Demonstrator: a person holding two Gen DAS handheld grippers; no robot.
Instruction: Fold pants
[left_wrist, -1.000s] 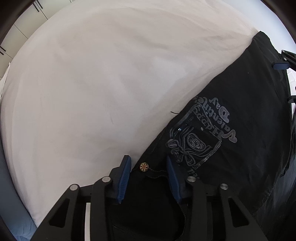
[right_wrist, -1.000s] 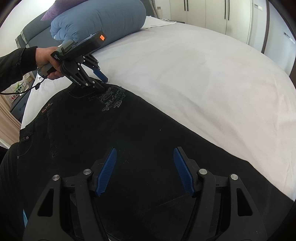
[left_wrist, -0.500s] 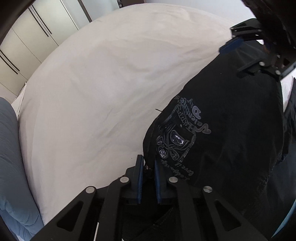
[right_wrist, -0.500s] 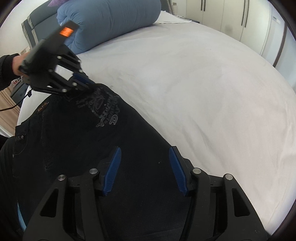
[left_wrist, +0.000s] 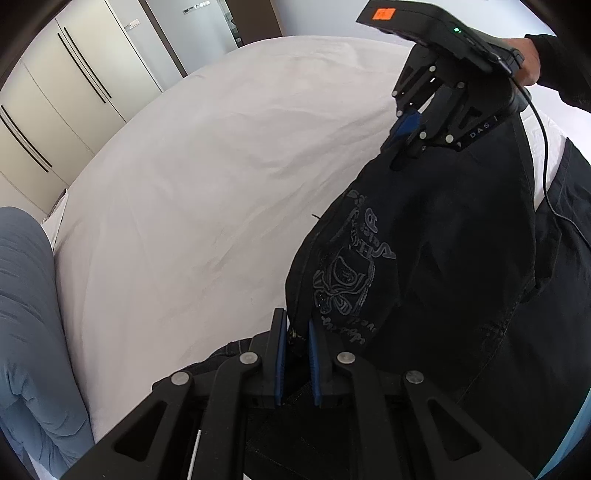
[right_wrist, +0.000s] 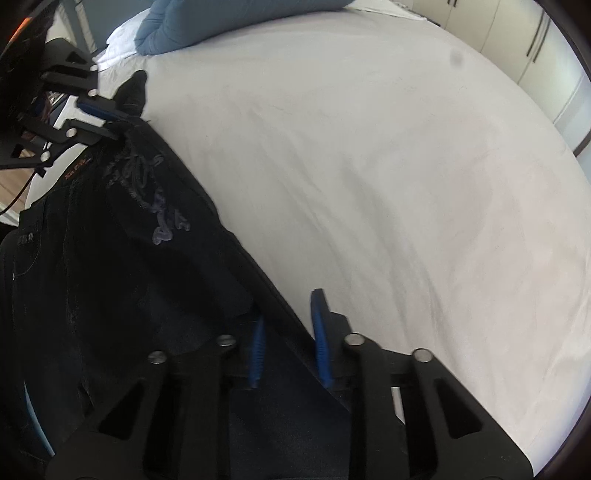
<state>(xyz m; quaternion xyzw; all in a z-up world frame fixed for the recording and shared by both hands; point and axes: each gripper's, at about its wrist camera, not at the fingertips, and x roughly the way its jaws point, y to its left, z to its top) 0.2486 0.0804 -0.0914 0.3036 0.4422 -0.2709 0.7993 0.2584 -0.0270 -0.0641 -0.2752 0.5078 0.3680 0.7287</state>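
Observation:
Black pants (left_wrist: 443, 266) with a grey printed design (left_wrist: 347, 273) hang lifted above a white bed (left_wrist: 207, 177). My left gripper (left_wrist: 295, 332) is shut on the waistband edge by the button. My right gripper (right_wrist: 288, 325) is shut on the pants' edge further along; it also shows in the left wrist view (left_wrist: 410, 129), pinching the cloth. In the right wrist view the pants (right_wrist: 110, 240) stretch up to the left gripper (right_wrist: 107, 118) at the upper left.
A blue duvet (left_wrist: 26, 314) lies at the head of the bed, also in the right wrist view (right_wrist: 221, 18). White wardrobe doors (left_wrist: 59, 85) stand beyond the bed. A cable (left_wrist: 546, 155) trails from the right gripper.
Both grippers have closed on the pants' edge, the left one first, and have lifted the cloth off the bed. The right gripper was open half a second ago.

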